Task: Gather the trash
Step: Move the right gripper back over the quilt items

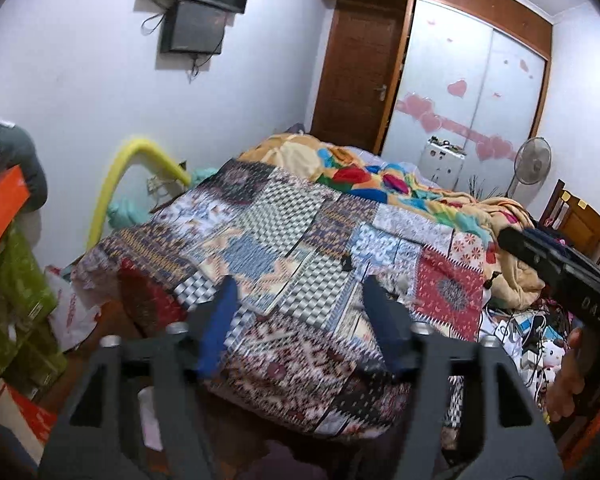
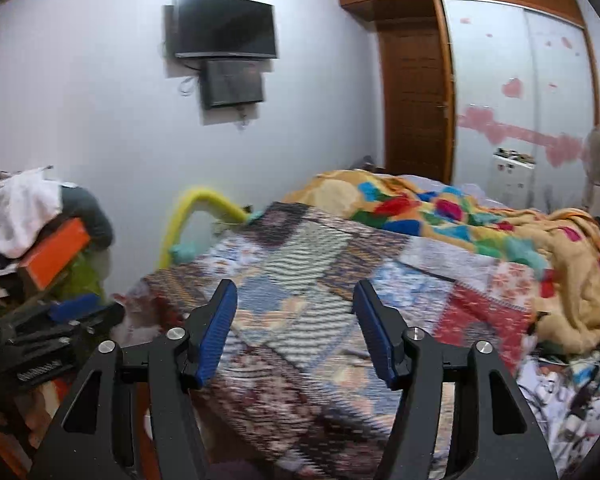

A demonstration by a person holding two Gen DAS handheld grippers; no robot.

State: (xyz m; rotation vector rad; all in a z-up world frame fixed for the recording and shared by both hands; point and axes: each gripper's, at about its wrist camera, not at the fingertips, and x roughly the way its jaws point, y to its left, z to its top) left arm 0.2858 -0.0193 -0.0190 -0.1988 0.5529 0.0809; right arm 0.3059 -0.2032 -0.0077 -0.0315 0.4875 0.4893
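Both tools are held above the near end of a bed (image 1: 284, 216), pointing out over it and slightly down. The left tool (image 1: 300, 292) has its blue-padded fingers spread well apart with nothing between them; only the patchwork quilt (image 1: 268, 240) shows through the gap. The right tool (image 2: 296, 300) stands likewise wide apart and holds nothing.

In the left wrist view the right tool appears as a dark body at the right edge, with part of the hand (image 1: 568, 376) that carries it below. In the right wrist view the left tool shows at the lower left edge.

No single piece of trash can be picked out with certainty. The likeliest clutter lies well apart from both tools: a white plastic bag (image 1: 74, 312) with red print on the floor to the left of the bed, beside stacked green boxes (image 1: 16, 280), and a heap of cables and small items (image 1: 528, 332) at the right side of the bed, below a crumpled yellow blanket (image 1: 512, 248). A small dark object (image 1: 346, 264) lies on the quilt just beyond the left tool's fingertips; what it is cannot be told.
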